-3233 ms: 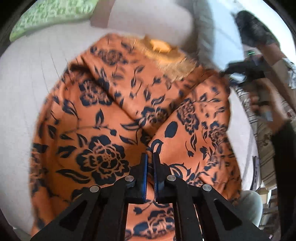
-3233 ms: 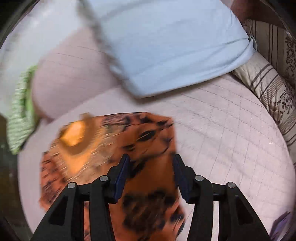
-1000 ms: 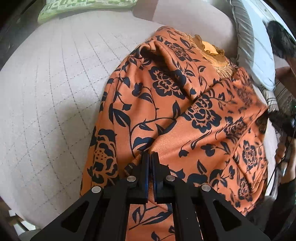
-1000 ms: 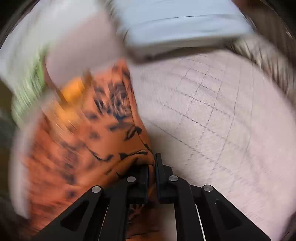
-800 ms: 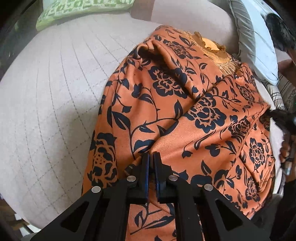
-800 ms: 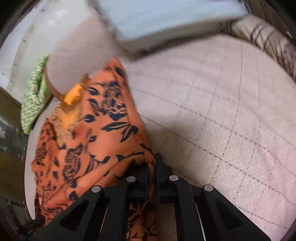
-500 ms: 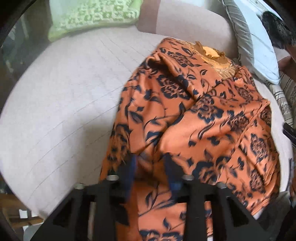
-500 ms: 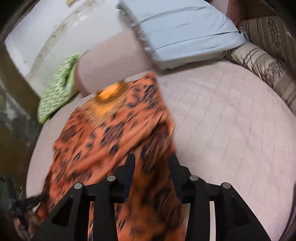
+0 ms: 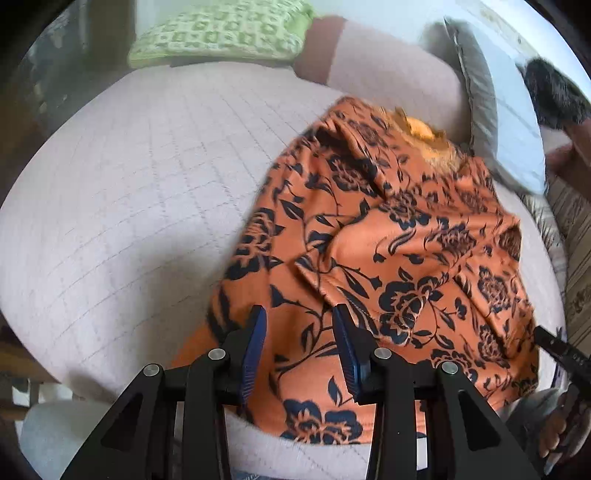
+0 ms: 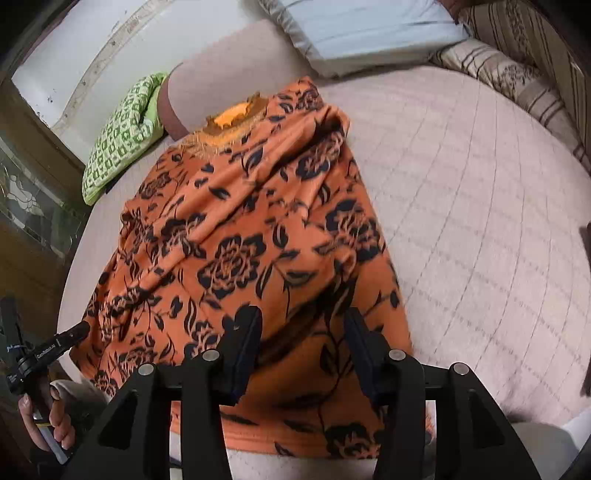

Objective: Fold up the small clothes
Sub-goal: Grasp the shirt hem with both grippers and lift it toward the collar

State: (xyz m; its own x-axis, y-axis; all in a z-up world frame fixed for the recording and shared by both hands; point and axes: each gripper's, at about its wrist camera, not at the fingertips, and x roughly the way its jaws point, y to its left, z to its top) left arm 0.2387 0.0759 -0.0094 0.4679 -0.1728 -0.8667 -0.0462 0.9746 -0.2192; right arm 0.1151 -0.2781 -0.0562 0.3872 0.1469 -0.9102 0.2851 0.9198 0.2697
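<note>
An orange garment with a black flower print [image 9: 399,236] lies on a quilted pinkish bed, both sides folded in toward the middle, its fringed neckline [image 9: 424,133] at the far end. It also shows in the right wrist view [image 10: 240,240]. My left gripper [image 9: 299,347] is open and empty, just above the garment's near left hem. My right gripper [image 10: 301,350] is open and empty above the near right hem. The other gripper's tip shows at each view's edge [image 10: 70,339].
The quilted bed cover [image 9: 129,206] spreads wide to the left and, in the right wrist view [image 10: 480,229], to the right. A green patterned cushion [image 9: 221,33], a pale blue pillow [image 10: 369,26] and striped cushions [image 10: 509,70] lie at the far edge.
Both grippers were shut on the garment's folded edges one second ago. They have opened, let go and pulled back toward the near hem. The cloth now lies flat.
</note>
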